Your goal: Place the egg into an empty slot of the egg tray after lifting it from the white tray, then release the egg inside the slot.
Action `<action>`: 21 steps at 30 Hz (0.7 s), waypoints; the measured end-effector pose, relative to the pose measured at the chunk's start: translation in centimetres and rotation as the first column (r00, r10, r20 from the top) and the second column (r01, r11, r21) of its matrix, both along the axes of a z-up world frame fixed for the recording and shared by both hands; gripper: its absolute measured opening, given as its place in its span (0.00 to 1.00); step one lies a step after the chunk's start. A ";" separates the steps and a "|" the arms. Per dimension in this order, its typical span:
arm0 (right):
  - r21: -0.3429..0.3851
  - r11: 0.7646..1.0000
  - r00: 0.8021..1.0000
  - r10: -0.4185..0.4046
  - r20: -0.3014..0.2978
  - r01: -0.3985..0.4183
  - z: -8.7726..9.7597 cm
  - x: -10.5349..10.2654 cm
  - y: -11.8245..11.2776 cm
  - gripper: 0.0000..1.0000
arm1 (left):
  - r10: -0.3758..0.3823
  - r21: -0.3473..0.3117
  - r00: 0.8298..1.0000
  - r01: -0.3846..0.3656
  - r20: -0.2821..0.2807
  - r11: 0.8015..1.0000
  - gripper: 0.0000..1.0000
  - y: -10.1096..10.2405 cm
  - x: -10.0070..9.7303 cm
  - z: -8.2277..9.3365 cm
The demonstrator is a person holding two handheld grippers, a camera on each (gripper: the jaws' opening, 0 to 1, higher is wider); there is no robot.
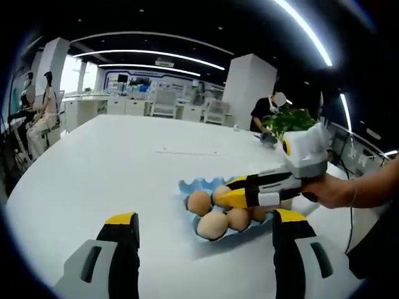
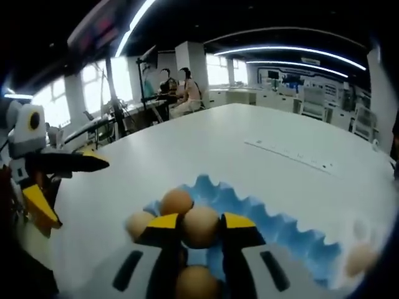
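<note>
A blue egg tray [image 1: 187, 187] [image 2: 274, 219] lies on the white table and holds several brown eggs [image 1: 212, 225] [image 2: 176, 201]. My right gripper [image 2: 201, 225] is shut on one brown egg [image 2: 201, 227], holding it low over the tray among the other eggs. It enters the left gripper view from the right as the right gripper [image 1: 225, 194], with a person's hand [image 1: 333, 190] behind it. My left gripper [image 1: 206, 217] stands open near the table's front, short of the tray, with nothing between its fingers. In the right gripper view the left gripper [image 2: 65, 187] hangs at the far left.
The round white table [image 1: 112, 162] has wide free room to the left and beyond the tray. A thin strip [image 1: 187, 151] lies at mid table. A green plant [image 1: 290, 118] and a person stand at the far right. One blurred egg [image 2: 358, 258] lies right of the tray.
</note>
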State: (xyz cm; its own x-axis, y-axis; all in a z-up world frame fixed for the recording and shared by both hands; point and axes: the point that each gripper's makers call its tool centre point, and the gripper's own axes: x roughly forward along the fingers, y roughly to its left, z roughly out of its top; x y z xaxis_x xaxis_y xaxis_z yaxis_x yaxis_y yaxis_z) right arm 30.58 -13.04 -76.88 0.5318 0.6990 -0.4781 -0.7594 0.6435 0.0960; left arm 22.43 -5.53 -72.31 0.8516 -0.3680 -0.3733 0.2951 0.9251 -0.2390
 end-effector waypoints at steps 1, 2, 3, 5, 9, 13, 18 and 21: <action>0.008 1.000 1.000 -0.004 0.004 0.004 0.2 -0.1 -0.2 0.25 | 0.000 0.001 1.000 0.000 0.000 1.000 0.89 0.0 0.0 0.0; 0.027 1.000 1.000 -0.013 0.018 0.012 0.7 -0.2 -0.6 0.25 | -0.003 -0.001 1.000 0.003 -0.002 1.000 0.89 -0.1 0.0 0.0; 0.043 0.999 0.999 -0.024 0.029 0.023 1.1 -0.2 -1.0 0.25 | -0.004 -0.001 1.000 0.004 -0.002 1.000 0.89 -0.1 0.0 0.0; 0.090 0.993 0.995 -0.078 0.058 0.072 2.4 0.1 -2.6 0.25 | -0.010 0.004 1.000 0.010 -0.002 1.000 0.89 -0.3 0.0 0.0; 0.128 0.976 0.976 -0.191 0.103 0.177 3.8 0.6 -7.5 0.25 | -0.013 0.003 1.000 0.013 0.002 1.000 0.89 -0.3 0.2 0.1; 0.096 0.955 0.954 -0.288 0.088 0.279 3.1 0.8 -12.6 0.25 | -0.020 0.003 1.000 0.020 -0.001 1.000 0.89 -0.6 0.4 0.1; 0.072 0.885 0.878 -0.466 0.109 0.461 2.6 1.2 -20.6 0.25 | -0.032 0.001 1.000 0.032 0.001 1.000 0.89 -1.0 0.5 0.2; 0.106 0.811 0.806 -0.584 0.095 0.575 2.7 1.3 -24.5 0.25 | -0.042 0.007 0.999 0.042 0.001 0.999 0.89 -1.3 0.5 0.2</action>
State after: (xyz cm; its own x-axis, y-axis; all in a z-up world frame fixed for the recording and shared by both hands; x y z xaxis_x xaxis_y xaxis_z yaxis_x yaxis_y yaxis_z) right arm 31.88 -37.51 -74.17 0.8972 0.2717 -0.3482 -0.2561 0.9623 0.0912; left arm 22.89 -6.83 -72.10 0.8361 -0.4006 -0.3749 0.3337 0.9137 -0.2321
